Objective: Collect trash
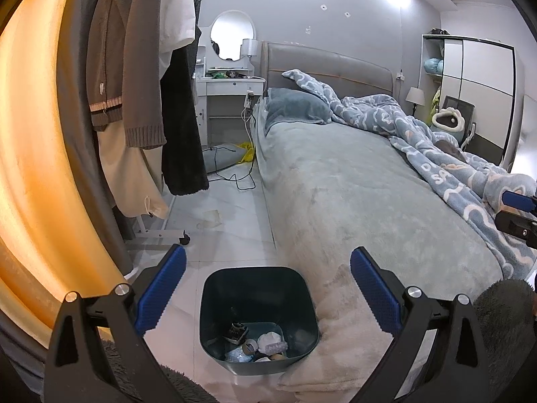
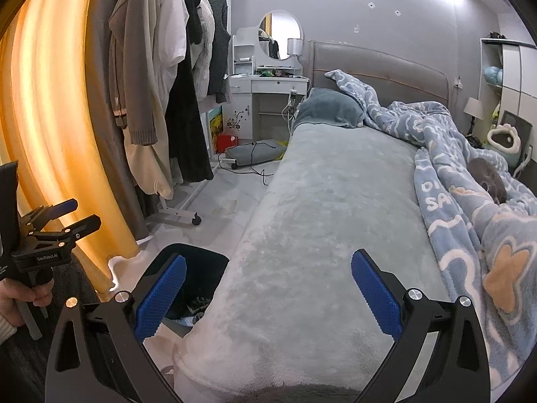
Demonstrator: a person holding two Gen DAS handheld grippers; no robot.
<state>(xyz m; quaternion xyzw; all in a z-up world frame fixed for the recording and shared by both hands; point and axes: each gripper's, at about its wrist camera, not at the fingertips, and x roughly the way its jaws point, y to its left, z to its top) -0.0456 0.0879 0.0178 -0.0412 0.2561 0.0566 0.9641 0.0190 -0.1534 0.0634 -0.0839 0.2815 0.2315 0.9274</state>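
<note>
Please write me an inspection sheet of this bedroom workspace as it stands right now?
Surface: pale tiled floor with a faint stain; grey bed cover bare.
Job's things: dark bin on the floor at the bed's foot, trash already inside.
Clutter: rumpled blue blanket; flat grey cushion on floor.
Grippers: left gripper open above the bin; right gripper open over the bed, both empty.
Cables: black cord loose on floor; chargers hanging at white vanity.
Surroundings: clothes rack, orange curtain, wardrobe.
</note>
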